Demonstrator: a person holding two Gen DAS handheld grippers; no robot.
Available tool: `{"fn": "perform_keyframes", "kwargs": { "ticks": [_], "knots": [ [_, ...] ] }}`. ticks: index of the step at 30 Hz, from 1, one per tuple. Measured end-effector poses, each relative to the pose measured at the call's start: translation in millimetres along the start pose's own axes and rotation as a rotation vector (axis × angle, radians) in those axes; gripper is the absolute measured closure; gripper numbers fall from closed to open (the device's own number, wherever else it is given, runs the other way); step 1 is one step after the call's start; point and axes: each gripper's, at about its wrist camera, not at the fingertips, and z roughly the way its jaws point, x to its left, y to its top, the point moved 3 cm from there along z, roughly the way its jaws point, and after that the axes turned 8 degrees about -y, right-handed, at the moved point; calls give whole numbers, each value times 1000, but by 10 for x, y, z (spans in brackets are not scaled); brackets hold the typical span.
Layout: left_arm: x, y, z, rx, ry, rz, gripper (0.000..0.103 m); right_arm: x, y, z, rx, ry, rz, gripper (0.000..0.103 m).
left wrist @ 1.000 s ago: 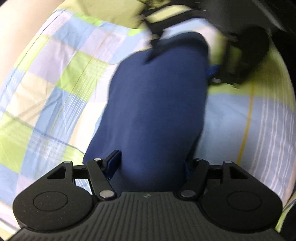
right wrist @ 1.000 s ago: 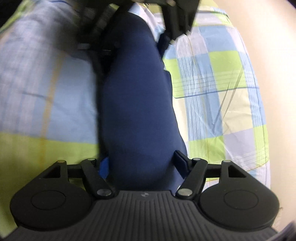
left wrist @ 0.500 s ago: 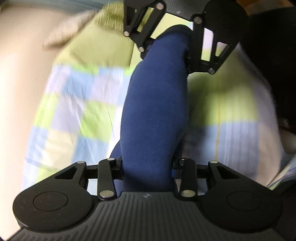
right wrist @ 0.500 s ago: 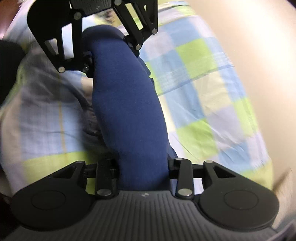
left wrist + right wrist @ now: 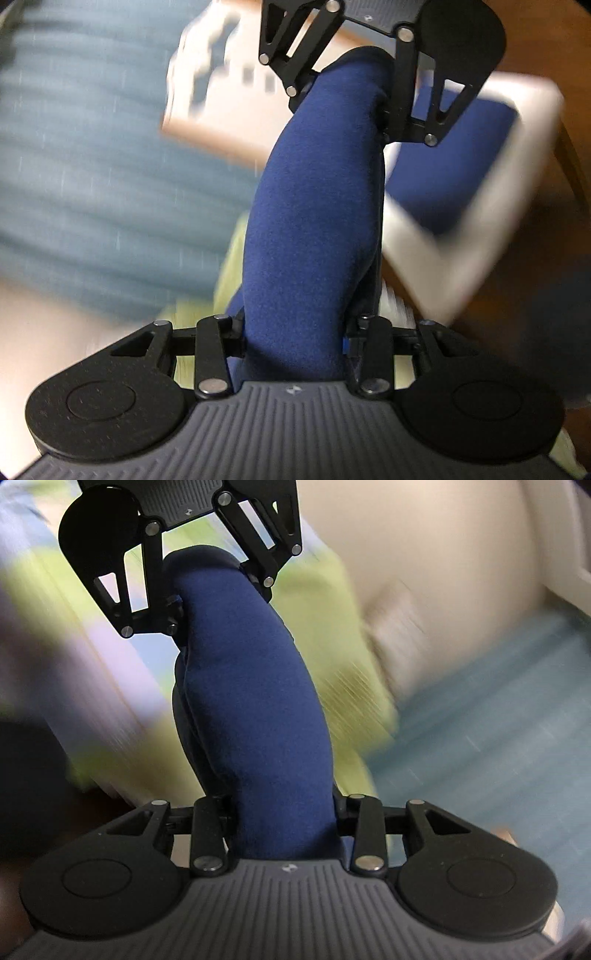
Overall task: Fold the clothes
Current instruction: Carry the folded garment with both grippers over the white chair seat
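Sitting inside the pale box (image 5: 517,155), folded navy cloth (image 5: 454,166) shows.

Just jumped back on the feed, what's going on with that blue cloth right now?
Both grippers are clamped on the navy garment, one at each end. The left gripper and the right gripper face each other, and the bunched cloth spans the gap between them like a thick roll, held up off the checked bedsheet. The background is smeared with motion blur, so little else can be made out.
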Motion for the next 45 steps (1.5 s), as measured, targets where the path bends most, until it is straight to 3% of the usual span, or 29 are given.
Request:
{"fn": "perform_keyframes", "kwargs": {
  "ticks": [2,4,6,8,10,11,13,17,22,27,31,33,35,37,39,40,42,45],
  "knots": [
    [-43,382,548,-119,-36,43,55,-181,-370,80,99,-75,10,69],
    [-163,487,841,-155,-75,52,55,-126,-795,219,219,-120,23,69],
    [-590,543,1468,-132,-209,70,54,-6,-1088,329,304,-135,31,68],
    [-894,476,1746,-85,-306,73,51,364,-1353,489,378,-42,38,67],
    [-1152,379,1856,-64,-308,89,50,779,-1633,655,454,63,46,63],
    [-1232,316,1821,-80,-257,86,50,866,-1646,657,448,68,41,61],
    [-1223,250,1751,-91,-247,55,47,1006,-1631,623,420,42,52,57],
    [-1212,221,1661,-67,-238,75,42,968,-1629,551,402,28,113,51],
    [-1245,146,1468,-29,-218,129,39,948,-2017,375,391,7,122,48],
    [-1111,180,1441,-17,-229,160,42,970,-1935,318,405,34,124,53],
    [-1005,208,1507,-64,-197,228,50,716,-1888,369,432,58,140,66],
    [-830,250,1482,-145,-117,261,50,579,-1845,365,448,2,150,68],
    [-688,218,1460,-221,-76,248,50,462,-1791,336,477,-78,197,68],
    [-787,36,1592,-217,-154,261,49,496,-1741,328,511,-124,240,66],
    [-894,-111,1689,-213,-212,276,48,804,-1711,399,531,-88,202,60],
    [-953,-219,1695,-246,-191,284,48,982,-1711,444,545,-75,163,55],
    [-1065,-432,1706,-311,-147,296,46,1130,-1701,476,564,-97,123,54],
    [-928,-569,1687,-322,-127,168,40,1068,-1679,473,592,-112,183,54]
  ]
}}
